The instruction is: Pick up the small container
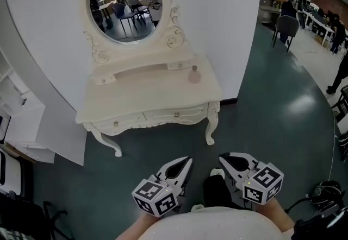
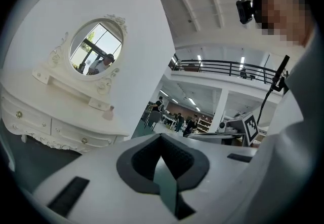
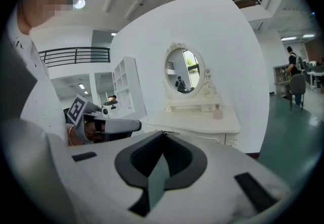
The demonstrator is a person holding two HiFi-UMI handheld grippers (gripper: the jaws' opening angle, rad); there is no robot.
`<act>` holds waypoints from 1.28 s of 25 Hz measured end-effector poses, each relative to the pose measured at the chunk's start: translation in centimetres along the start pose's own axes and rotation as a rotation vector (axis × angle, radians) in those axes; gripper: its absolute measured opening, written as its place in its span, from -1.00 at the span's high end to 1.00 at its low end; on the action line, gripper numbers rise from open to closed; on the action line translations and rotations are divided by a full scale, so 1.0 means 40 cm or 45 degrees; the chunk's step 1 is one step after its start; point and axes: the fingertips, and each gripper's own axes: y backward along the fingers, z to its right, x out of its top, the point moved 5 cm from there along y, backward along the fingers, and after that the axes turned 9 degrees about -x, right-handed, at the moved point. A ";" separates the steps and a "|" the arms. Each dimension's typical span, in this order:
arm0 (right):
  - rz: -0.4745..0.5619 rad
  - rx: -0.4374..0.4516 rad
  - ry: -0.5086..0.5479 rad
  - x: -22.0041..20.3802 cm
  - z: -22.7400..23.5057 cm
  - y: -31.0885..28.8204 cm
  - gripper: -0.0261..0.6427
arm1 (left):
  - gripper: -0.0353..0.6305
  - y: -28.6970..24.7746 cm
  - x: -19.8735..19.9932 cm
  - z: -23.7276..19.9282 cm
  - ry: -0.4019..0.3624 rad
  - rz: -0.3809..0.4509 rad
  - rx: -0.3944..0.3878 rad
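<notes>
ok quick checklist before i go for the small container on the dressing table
1. Small container in sight, standing on the dressing table: ok.
2. Left gripper empty: ok, jaws together with nothing between them.
3. Right gripper empty: ok, jaws together with nothing between them.
4. Jaws opened for the grab: not ok, both shut.
5. Container within reach: not ok, the table stands well ahead of both grippers.

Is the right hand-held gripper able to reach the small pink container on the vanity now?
Probably not yet: the right hand-held gripper is shut, with floor between it and the small container.
</notes>
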 end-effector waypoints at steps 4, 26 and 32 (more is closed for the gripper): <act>-0.016 0.012 -0.002 0.001 0.017 -0.024 0.93 | 0.89 -0.011 0.001 -0.022 -0.002 -0.017 0.000; -0.002 0.050 -0.035 0.111 0.259 -0.162 0.93 | 0.89 -0.164 0.085 -0.192 0.075 0.018 0.176; 0.014 0.037 -0.041 0.141 0.376 -0.177 0.92 | 0.89 -0.281 0.112 -0.214 0.059 0.004 0.170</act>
